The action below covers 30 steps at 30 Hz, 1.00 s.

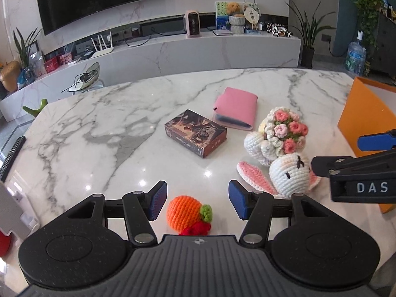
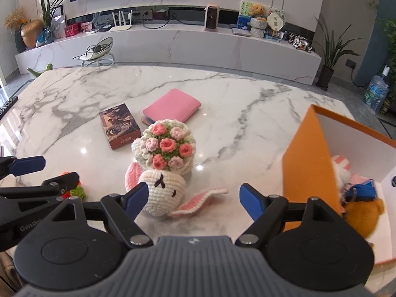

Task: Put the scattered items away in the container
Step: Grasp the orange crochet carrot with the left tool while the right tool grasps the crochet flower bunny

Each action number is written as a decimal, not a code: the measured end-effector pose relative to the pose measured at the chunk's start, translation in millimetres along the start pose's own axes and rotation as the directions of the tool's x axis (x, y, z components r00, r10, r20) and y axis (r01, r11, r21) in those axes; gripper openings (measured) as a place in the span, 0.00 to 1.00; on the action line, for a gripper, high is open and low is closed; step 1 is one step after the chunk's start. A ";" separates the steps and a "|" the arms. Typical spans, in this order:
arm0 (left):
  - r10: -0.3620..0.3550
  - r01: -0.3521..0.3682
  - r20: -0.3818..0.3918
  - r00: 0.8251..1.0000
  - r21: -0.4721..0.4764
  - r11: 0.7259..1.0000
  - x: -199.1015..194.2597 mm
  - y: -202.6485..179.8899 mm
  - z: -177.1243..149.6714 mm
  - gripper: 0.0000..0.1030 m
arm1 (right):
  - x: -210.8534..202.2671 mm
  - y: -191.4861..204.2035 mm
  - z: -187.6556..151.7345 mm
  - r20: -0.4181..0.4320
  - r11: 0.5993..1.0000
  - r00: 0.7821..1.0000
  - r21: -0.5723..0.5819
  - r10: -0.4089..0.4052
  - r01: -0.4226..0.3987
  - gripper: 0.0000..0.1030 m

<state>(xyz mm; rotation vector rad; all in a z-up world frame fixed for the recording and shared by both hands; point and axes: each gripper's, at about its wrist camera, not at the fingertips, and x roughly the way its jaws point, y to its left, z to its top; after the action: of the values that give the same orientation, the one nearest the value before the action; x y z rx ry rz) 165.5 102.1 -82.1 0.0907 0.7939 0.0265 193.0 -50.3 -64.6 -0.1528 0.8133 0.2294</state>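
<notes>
My left gripper (image 1: pixel 196 201) is open and low over the marble table (image 1: pixel 99 128). An orange crochet fruit (image 1: pixel 184 211) with a green leaf lies between its blue pads, apart from both. My right gripper (image 2: pixel 194 199) is open around a white crochet bunny head (image 2: pixel 163 193). Its left pad is at the head's side and its right pad stands well clear. A crochet flower bouquet (image 2: pixel 168 148) leans behind the bunny. A printed card box (image 2: pixel 120 126) and a pink wallet (image 2: pixel 173 109) lie farther back. The orange container (image 2: pixel 309 163) stands at the right with a brown teddy (image 2: pixel 358 210) inside.
A black remote (image 1: pixel 12 158) lies at the table's left edge. Beyond the far edge are a white chair (image 2: pixel 99 49) and a long marble console (image 2: pixel 198 42). The container's near wall rises close to my right gripper's right finger.
</notes>
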 end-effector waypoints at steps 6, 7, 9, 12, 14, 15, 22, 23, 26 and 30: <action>0.031 -0.030 -0.030 0.999 0.035 0.999 16.8 -3.4 -4.6 0.67 | 25.4 3.6 2.2 -0.022 0.999 0.999 0.004 0.045 -0.045 0.80; 0.038 -0.037 -0.032 0.999 0.031 0.999 17.4 -3.1 -7.2 0.67 | 28.1 3.5 2.6 -0.020 0.998 0.998 0.009 0.055 -0.055 0.80; 0.056 -0.055 -0.036 0.998 0.018 0.998 18.9 -1.9 -12.7 0.70 | 33.6 3.4 4.0 -0.015 0.997 0.997 0.021 0.074 -0.074 0.80; 0.070 -0.070 -0.064 0.995 -0.006 0.998 25.1 2.0 -19.1 0.70 | 44.1 5.3 6.5 -0.019 0.996 0.996 0.029 0.088 -0.087 0.80; 0.066 -0.068 -0.088 0.994 -0.020 0.998 29.8 4.0 -21.9 0.70 | 51.2 6.9 8.0 -0.024 0.996 0.996 0.026 0.089 -0.088 0.80; 0.066 -0.069 -0.096 0.993 -0.027 0.997 31.8 4.8 -23.0 0.70 | 54.3 7.6 8.7 -0.027 0.996 0.996 0.025 0.088 -0.087 0.80; 0.025 -0.032 -0.093 0.995 -0.070 0.997 36.1 7.7 -22.6 0.54 | 70.3 10.2 9.9 -0.041 0.995 0.995 0.032 0.095 -0.093 0.80; 0.025 -0.032 -0.091 0.996 -0.068 0.997 36.4 6.9 -22.1 0.53 | 72.3 10.4 9.9 -0.044 0.995 0.994 0.034 0.095 -0.094 0.80; 0.013 -0.019 -0.088 0.996 -0.067 0.998 38.2 5.3 -20.4 0.52 | 79.4 11.6 9.7 -0.055 0.995 0.994 0.034 0.091 -0.090 0.80; 0.006 -0.012 -0.082 0.997 -0.064 0.998 40.5 3.5 -18.6 0.52 | 85.4 14.6 8.4 -0.068 0.994 0.992 0.029 0.105 -0.103 0.71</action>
<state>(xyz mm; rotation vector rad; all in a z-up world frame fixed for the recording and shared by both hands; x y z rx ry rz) 180.6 109.3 -123.5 0.0319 0.8741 0.0647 251.8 -22.1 -122.3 -0.0947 0.8938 0.3132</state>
